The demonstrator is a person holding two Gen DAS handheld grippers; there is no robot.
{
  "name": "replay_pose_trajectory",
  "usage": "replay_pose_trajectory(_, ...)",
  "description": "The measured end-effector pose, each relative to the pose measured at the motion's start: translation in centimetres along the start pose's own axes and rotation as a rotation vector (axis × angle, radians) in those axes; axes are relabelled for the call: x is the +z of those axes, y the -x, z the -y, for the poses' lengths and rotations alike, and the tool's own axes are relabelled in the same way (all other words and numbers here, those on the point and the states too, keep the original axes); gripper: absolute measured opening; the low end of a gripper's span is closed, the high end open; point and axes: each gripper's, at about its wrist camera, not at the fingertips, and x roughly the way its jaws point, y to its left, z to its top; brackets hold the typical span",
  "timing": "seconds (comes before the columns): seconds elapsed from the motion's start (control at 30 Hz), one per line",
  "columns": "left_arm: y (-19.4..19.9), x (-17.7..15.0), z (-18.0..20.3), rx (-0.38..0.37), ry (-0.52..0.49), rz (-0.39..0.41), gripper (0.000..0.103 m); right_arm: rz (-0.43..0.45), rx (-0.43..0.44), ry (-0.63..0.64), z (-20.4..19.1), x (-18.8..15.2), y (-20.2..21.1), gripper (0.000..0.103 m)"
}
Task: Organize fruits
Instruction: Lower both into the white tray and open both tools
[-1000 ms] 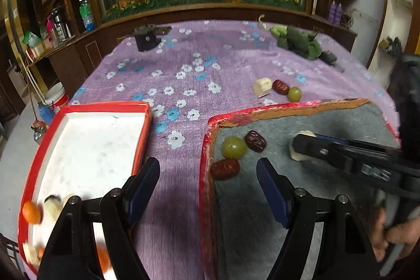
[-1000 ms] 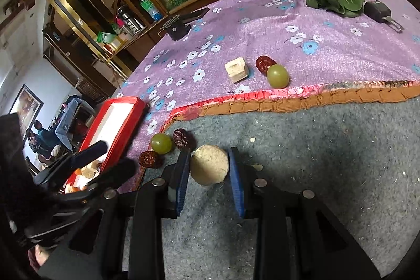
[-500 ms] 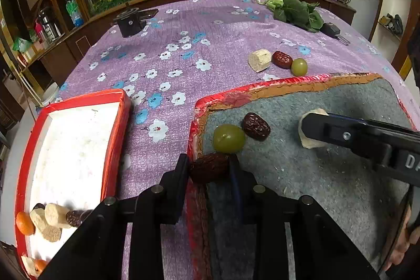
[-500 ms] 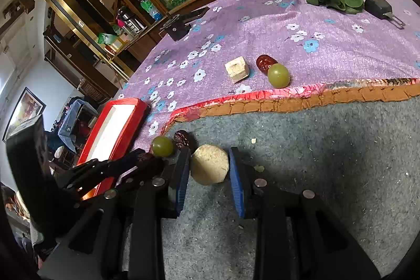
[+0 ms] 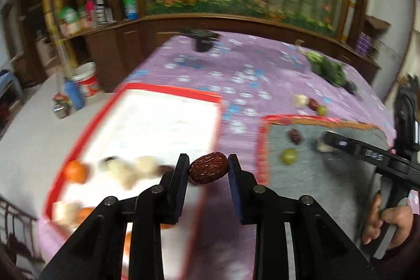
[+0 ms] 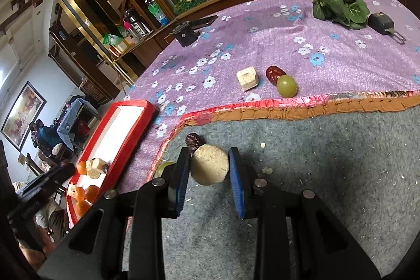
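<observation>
Left gripper (image 5: 208, 171): jaws closed on one red date (image 5: 208, 171), held above the near right edge of the red tray (image 5: 168, 92); view blurred. Right gripper (image 6: 209, 167): jaws closed on one round beige slice (image 6: 209, 164), at the grey mat (image 6: 328, 162).

Counts, relative to the mat:
- On mat: 1 date (image 6: 193, 140), 1 grape (image 6: 164, 166), both left of the slice.
- Beyond its far edge, on the purple cloth (image 6: 262, 38): 1 beige cube (image 6: 247, 78), 1 date (image 6: 273, 73), 1 grape (image 6: 286, 85).
- Left of it, in tray: oranges and beige pieces; count unclear.
</observation>
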Motion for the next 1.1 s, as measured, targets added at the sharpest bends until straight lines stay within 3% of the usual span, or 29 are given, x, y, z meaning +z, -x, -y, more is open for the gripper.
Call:
replay_pose_trajectory(0.17, 2.4, -0.9, -5.4, 0.074, 0.131, 0.034, 0.029, -0.008, 0.008, 0.027, -1.3, -0.5, -0.2, 0.032)
replay_pose_trajectory(0.33, 3.3, -2.0, -8.5, 0.131, 0.184, 0.048, 0.029, -0.041, 0.071, 0.104, -5.5, -1.2, 0.4, 0.032)
replay_pose_trajectory(0.7, 0.0, -4.2, -11.0, 0.052, 0.27, -0.028, 0.029, -0.191, 0.134, 0.3, -16.1, -3.0, -4.6, 0.032)
replay_pose_trajectory(1.0, -1.2, -4.1, -11.6, 0.055, 0.253, -0.034, 0.03, -0.253, 0.119, 0.383, -20.3, -3.8, -9.5, 0.032)
replay_pose_trajectory(1.1, -0.9, -4.1, -12.3, 0.045, 0.271, -0.025, 0.036, -0.261, 0.105, 0.398, -20.8, -4.0, -10.6, 0.032)
